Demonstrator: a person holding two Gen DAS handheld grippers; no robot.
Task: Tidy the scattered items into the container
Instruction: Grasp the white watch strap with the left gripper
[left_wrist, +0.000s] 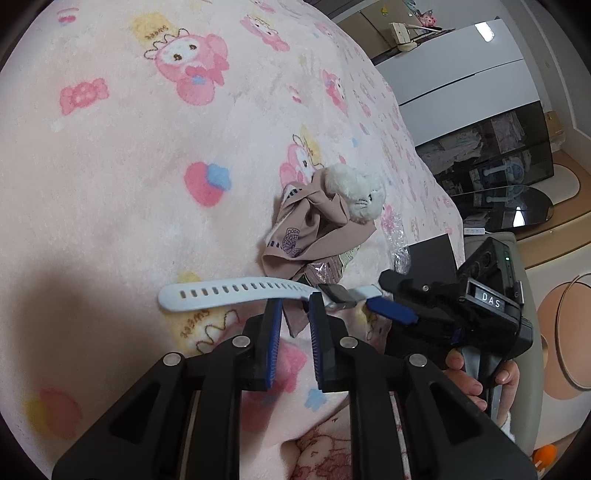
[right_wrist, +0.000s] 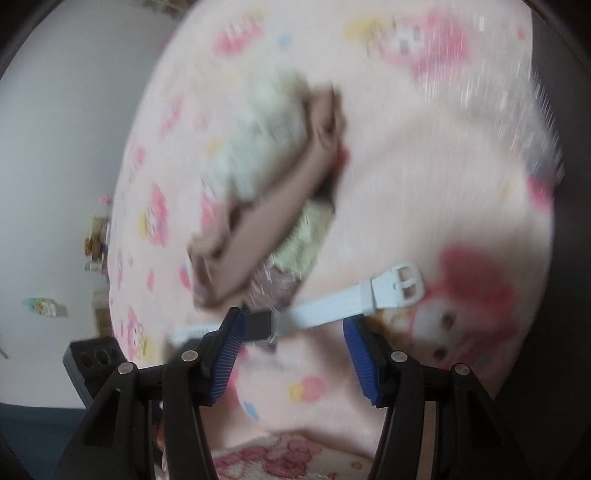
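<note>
Pink cartoon-print blanket (left_wrist: 147, 166) — white wardrobe (left_wrist: 461, 74), dark glass cabinet (left_wrist: 498, 147) beyond.

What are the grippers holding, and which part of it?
Nothing. The white watch lies on the blanket; the left gripper is open beside its strap, the right gripper open around the strap without squeezing.

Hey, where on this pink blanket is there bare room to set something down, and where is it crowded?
Free: the wide stretch of blanket left of the brown cloth and above the watch strap. Crowded: around the watch, where the left gripper and right gripper meet beside the cloth and white plush.
</note>
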